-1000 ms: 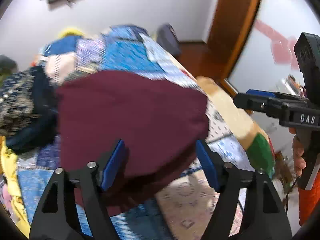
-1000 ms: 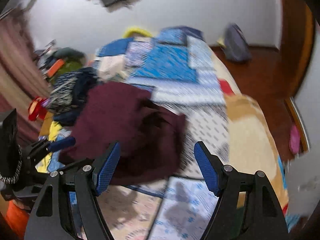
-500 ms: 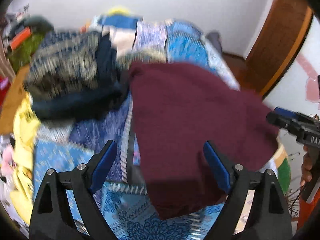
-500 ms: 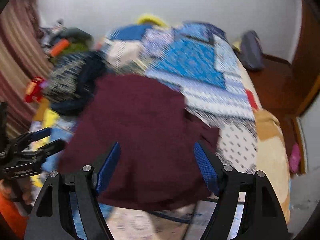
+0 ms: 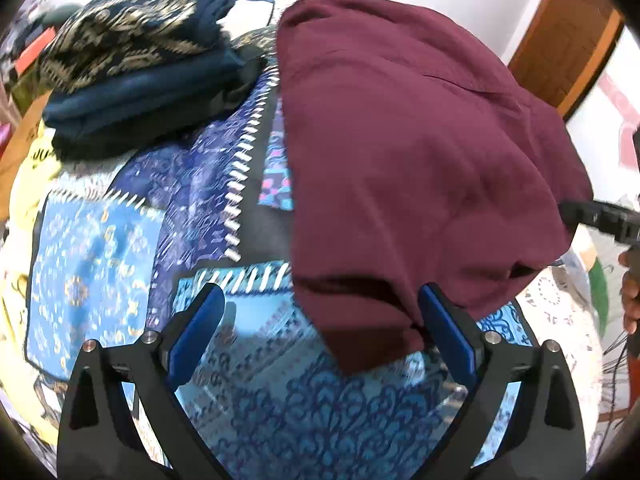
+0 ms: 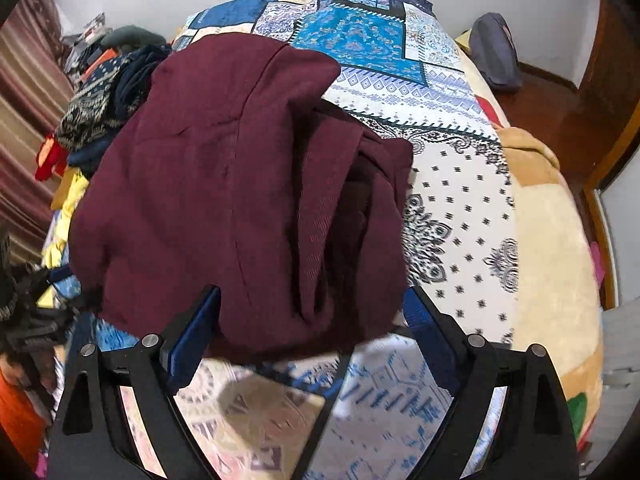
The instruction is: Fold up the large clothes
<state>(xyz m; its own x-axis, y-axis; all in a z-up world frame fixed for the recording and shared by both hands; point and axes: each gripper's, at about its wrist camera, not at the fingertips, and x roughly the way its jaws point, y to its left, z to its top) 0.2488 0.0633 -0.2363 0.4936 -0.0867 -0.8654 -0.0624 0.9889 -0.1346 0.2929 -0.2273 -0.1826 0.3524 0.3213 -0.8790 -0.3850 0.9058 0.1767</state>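
A maroon garment (image 5: 420,152) lies folded on the patchwork bedspread (image 5: 96,240). My left gripper (image 5: 320,332) hovers over its near left corner. Its jaws are opening, and the corner lies loose between them, close to the right finger (image 5: 448,336). In the right wrist view the same maroon garment (image 6: 224,184) fills the middle. My right gripper (image 6: 310,332) stands over its near edge, jaws opening, with cloth between them but the pads not pressing. The right gripper's tip (image 5: 600,216) shows at the garment's right side in the left wrist view.
A stack of folded dark blue and patterned clothes (image 5: 132,60) sits at the left of the bed, with yellow cloth (image 6: 68,196) below it. A grey bag (image 6: 496,56) lies on the wooden floor beyond. A striped curtain (image 6: 24,128) hangs at the left.
Both grippers have come down toward the bed and their jaws have widened. The maroon garment has settled flat on the bedspread. The left wrist view has swung to the left.
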